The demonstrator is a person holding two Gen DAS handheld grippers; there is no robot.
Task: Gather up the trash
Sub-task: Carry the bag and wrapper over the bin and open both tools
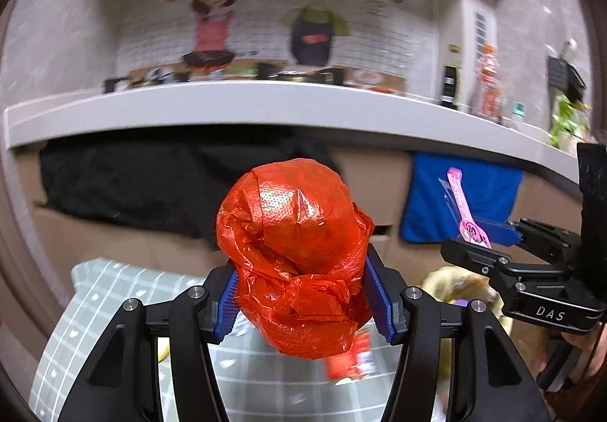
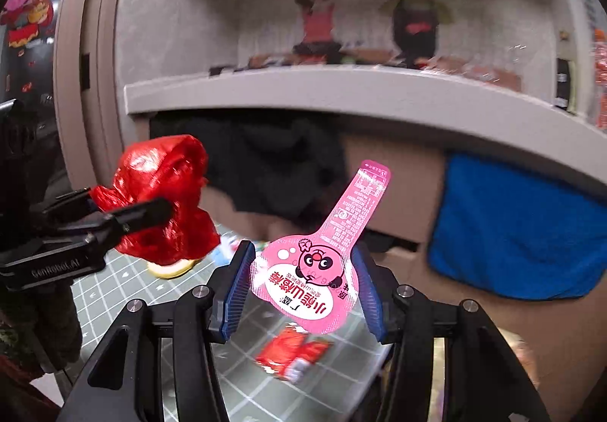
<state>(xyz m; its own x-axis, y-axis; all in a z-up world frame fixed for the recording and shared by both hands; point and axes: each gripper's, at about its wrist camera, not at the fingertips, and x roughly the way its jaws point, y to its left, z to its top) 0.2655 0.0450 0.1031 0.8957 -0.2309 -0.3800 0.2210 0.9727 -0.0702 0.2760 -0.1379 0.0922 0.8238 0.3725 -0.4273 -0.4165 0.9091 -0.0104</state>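
So I've got something in each tool right now: my left tool [image 1: 301, 293] is clamped on a scrunched-up red plastic bag [image 1: 299, 255], and my right tool [image 2: 301, 289] is pinching a pink snack wrapper [image 2: 322, 270] with a little cartoon face on it, both lifted clear above the surface [image 2: 114, 293] with the green checked cloth. That's two bits of trash picked up but not dropped anywhere, so I'd call this maybe midway at best. Left on the cloth: a red crumpled packet [image 2: 292, 353] near the middle, right under my right tool, and something yellowish [image 2: 170, 268] toward the far-left edge that looks like fruit peel, can't say for sure. As for a bin or trash bag to put it all in, I honestly don't see one in either view, so no idea what's in it.
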